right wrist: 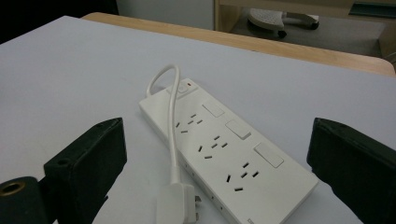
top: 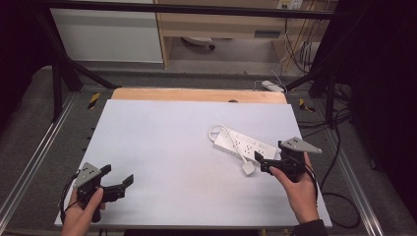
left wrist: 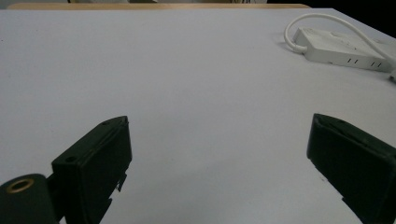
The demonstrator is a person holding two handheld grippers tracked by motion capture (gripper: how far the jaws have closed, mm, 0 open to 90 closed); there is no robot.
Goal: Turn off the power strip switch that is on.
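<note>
**Power strip lies flat at right of centre, both grippers empty**

The white power strip (top: 243,145) lies flat on the tabletop (top: 162,142), right of the frame's centre in the high view, socket faces up. Its long axis runs diagonally, from upper left down to lower right; the switch end, where the cable (right wrist: 172,122) leaves, points to the upper left. The cable loops out there, doubles back over the strip's top and ends in the plug (top: 248,168), which rests on the tabletop just beside the strip's lower edge.

It looks like a rigid, light plastic body, smooth enough to slip, so a hold across its narrow width near the middle should serve best. The cable is limp and would trail; the plug is a small hard piece, easy to pinch by its sides.

The right gripper (top: 269,162) is just beside the strip's near end, its fingers apart and holding nothing. The left gripper (top: 118,181), at lower left and well apart from the strip, also has its fingers spread wide over bare tabletop.
</note>
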